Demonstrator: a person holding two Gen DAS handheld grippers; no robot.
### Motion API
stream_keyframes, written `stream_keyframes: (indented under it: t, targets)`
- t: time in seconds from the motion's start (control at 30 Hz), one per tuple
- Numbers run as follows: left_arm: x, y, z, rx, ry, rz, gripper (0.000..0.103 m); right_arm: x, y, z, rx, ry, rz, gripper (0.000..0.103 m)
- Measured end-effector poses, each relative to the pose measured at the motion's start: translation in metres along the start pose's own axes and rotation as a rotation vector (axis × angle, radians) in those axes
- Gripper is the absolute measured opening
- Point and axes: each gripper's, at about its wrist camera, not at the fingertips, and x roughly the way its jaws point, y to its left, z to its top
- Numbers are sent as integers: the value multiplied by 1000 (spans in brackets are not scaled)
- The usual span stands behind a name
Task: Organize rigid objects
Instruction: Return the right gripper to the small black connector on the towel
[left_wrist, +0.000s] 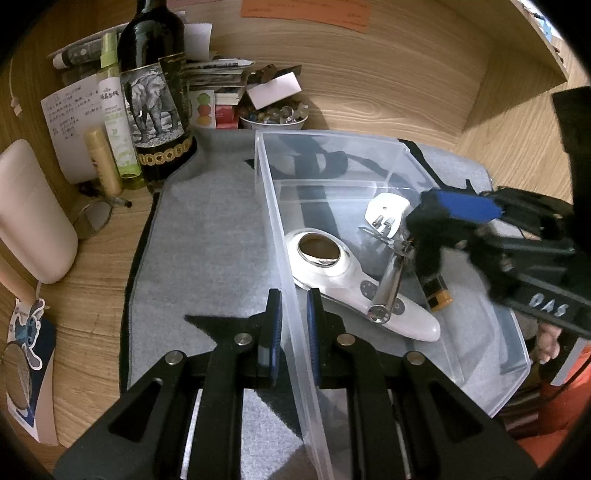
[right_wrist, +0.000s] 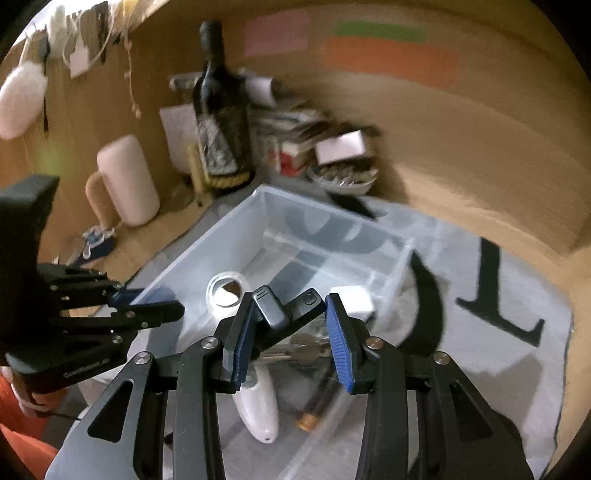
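While right view blurs, right gripper (right_wrist: 291, 325) clamps black key fob (right_wrist: 275, 308) | keys (right_wrist: 306, 350) half-hidden | left gripper (left_wrist: 293, 325) pinches bin wall (left_wrist: 291, 295)

The left wrist view sits just behind the left tongs (left_wrist: 294, 321) and looks steeply down and forward along them, close over the near wall of the clear bin (left_wrist: 295, 369), which rises through the lower middle of the frame. Beyond lie the grey mat (left_wrist: 207, 236) and the worktop's (left_wrist: 96, 280) back corner.

The right wrist view looks down from the bin's (right_wrist: 236, 218) other side, a little higher and blurred, past the right tongs (right_wrist: 290, 339).

Both views share the bin, the mat (right_wrist: 498, 354), the bottle (left_wrist: 155, 92) (right_wrist: 218, 122) and the wooden back wall. Each also shows the other tongs: the right (left_wrist: 424, 236) at one's right edge, the left (right_wrist: 155, 301) at the other's left edge.
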Motion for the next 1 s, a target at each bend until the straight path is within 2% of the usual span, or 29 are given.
stream_keyframes:
  t: [0.07, 0.2, 0.67, 0.77, 0.87, 1.0]
  targets:
    - [0, 1, 0, -4, 1, -6, 12, 8, 2, 0, 0, 43, 20, 36]
    - [0, 1, 0, -8, -2, -11, 12, 8, 3, -2, 7, 40, 21, 51]
    - [0, 2, 0, -12, -7, -15, 12, -27, -16, -2, 55, -39, -53, 55]
    - [0, 2, -1, -11, -8, -14, 12, -37, -28, -5, 78, -52, -85, 56]
    - [0, 2, -1, -11, -7, -15, 12, -46, -43, -12, 105, -68, -142, 64]
    - [0, 3, 0, -18, -9, -16, 12, -51, -64, -23, 154, -51, -196, 64]
